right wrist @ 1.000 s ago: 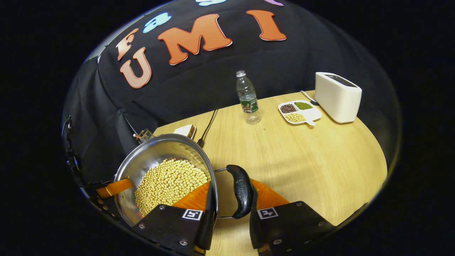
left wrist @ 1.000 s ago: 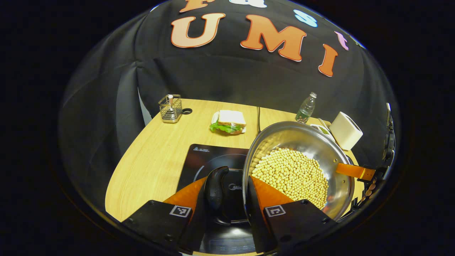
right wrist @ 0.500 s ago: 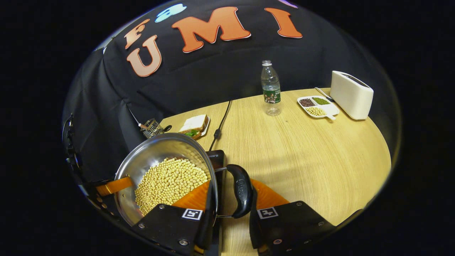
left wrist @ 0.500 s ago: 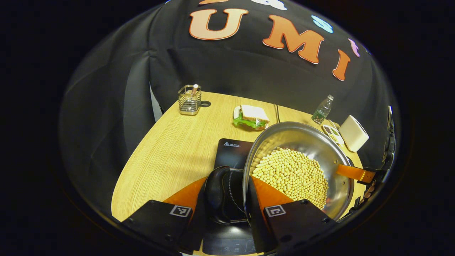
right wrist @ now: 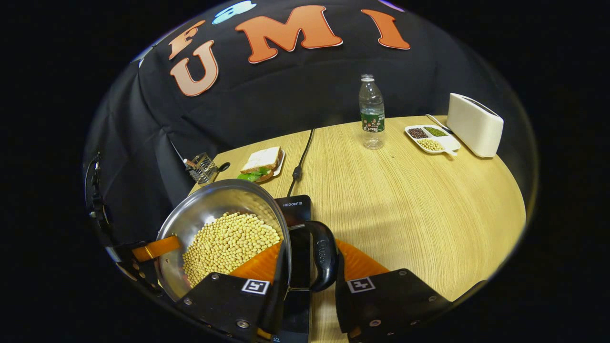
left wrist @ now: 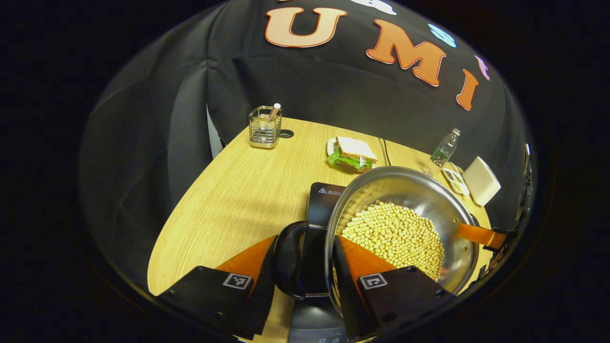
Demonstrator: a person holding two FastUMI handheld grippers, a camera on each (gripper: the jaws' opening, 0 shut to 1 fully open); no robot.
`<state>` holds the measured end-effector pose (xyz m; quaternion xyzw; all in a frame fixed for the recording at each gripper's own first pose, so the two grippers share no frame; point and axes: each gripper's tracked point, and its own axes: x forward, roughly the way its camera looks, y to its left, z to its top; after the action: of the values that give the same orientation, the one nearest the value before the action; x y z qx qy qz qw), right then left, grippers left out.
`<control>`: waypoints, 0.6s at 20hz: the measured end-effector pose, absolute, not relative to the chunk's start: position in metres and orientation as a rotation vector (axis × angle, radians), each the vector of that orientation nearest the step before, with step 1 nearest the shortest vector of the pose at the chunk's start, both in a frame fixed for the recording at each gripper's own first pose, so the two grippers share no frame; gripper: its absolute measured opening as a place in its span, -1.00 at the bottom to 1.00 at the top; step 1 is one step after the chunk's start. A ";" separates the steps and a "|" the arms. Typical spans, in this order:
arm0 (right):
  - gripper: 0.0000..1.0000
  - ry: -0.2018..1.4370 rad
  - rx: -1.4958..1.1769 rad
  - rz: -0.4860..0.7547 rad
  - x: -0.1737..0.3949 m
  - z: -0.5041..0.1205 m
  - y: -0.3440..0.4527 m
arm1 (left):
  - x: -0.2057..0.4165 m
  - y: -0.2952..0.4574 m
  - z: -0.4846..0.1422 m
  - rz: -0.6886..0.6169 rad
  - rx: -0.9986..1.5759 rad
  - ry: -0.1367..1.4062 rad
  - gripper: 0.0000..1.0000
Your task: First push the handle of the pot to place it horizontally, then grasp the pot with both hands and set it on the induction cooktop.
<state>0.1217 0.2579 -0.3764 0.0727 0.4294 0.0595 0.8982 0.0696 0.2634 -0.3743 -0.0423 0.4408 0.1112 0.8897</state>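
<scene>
A steel pot [left wrist: 443, 200] full of pale beans [left wrist: 393, 233] hangs over the black induction cooktop [left wrist: 325, 200]; whether it touches the glass I cannot tell. My left gripper [left wrist: 305, 240] is shut on the pot's black left handle [left wrist: 288, 259], with one finger outside the handle and the other inside the rim. In the right gripper view, my right gripper [right wrist: 310, 245] is shut the same way on the right handle [right wrist: 325, 257] of the pot [right wrist: 209, 202], above the cooktop's [right wrist: 295, 209] right edge. Each gripper's finger shows at the pot's far rim in the other's view.
On the wooden table [right wrist: 429, 205] stand a water bottle [right wrist: 371, 114], a divided dish of grains [right wrist: 431, 138] and a white toaster [right wrist: 474, 124] at the back right. A sandwich on a plate [left wrist: 352, 152], a wire holder [left wrist: 265, 126] and the cooktop's cable [right wrist: 301, 159] lie behind.
Both grippers have carried the pot to the left, from beside the cooktop to over it. The cooktop's right edge now shows under the right handle. Both grips are unchanged.
</scene>
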 end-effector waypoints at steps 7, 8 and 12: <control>0.70 0.778 0.198 0.099 0.135 -0.341 0.227 | 0.080 0.272 -0.303 0.332 0.139 0.720 0.98; 0.90 0.759 0.207 0.079 0.137 -0.332 0.216 | 0.079 0.273 -0.292 0.355 0.142 0.695 0.97; 0.91 0.689 0.191 0.020 0.140 -0.300 0.170 | 0.076 0.256 -0.246 0.389 0.094 0.588 0.98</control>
<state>0.1396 0.1700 -0.2997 0.0933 0.3371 0.0100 0.9368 0.0760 0.2556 -0.2460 0.0461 0.2877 0.1905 0.9374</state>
